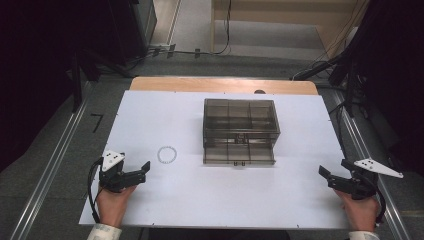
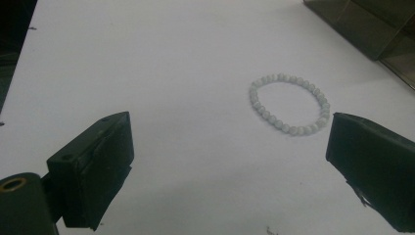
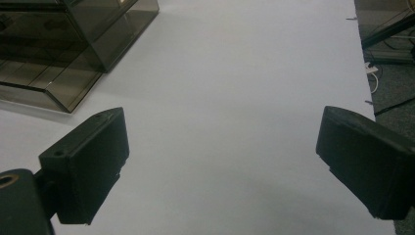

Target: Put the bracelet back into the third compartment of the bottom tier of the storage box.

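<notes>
Left tool [image 1: 145, 167] gapes wide, empty, my nearer one. Bead bracelet [image 1: 167, 154] lies flat just beyond it, toward the smoky box [image 1: 239, 131]; right tool [image 1: 323, 172] also open, empty.

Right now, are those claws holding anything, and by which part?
Nothing is held. Both the left claw and the right claw stand open over the table; the bracelet lies loose ahead of the left one.

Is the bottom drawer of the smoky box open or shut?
Open: the drawer juts out from the box toward the person, its dividers showing from above.
</notes>
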A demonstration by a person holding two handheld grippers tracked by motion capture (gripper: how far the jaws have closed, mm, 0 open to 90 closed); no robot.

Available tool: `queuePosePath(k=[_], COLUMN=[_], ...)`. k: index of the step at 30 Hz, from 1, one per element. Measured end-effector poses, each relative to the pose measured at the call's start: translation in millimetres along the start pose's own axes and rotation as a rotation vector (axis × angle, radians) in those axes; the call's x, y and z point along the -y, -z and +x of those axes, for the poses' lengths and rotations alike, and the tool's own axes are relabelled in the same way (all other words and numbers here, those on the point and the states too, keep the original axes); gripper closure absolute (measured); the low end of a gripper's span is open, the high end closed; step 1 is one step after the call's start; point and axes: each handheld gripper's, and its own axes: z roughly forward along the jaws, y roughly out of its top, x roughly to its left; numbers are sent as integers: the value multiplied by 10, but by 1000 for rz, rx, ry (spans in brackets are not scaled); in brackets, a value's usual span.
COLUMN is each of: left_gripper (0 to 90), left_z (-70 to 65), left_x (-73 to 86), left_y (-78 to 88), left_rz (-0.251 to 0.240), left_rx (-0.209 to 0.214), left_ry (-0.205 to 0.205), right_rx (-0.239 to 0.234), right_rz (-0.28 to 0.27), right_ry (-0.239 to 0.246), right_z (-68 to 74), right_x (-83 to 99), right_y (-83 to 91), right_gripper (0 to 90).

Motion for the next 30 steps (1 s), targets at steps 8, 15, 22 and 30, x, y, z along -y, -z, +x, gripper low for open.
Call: queuePosePath(k=[8, 15, 22, 30], left_gripper=[41, 41, 42, 42], left_z=[-6, -13, -19, -41], left_x=[-3, -7, -12, -23], left_y=[9, 10, 12, 5], left_rz=[-12, -15, -22, -28], left_rx=[-17, -14, -11, 6], left_ry=[-1, -3, -7, -14], right_rx=[-1, 1, 6, 3], right_rz=[-1, -3, -2, 4], right_ry=[-9, 0, -2, -3], right_z=[-6, -3, 0, -4], right_x=[1, 0, -2, 2], right_y=[8, 3, 10, 0], right_gripper=[41, 41, 41, 41])
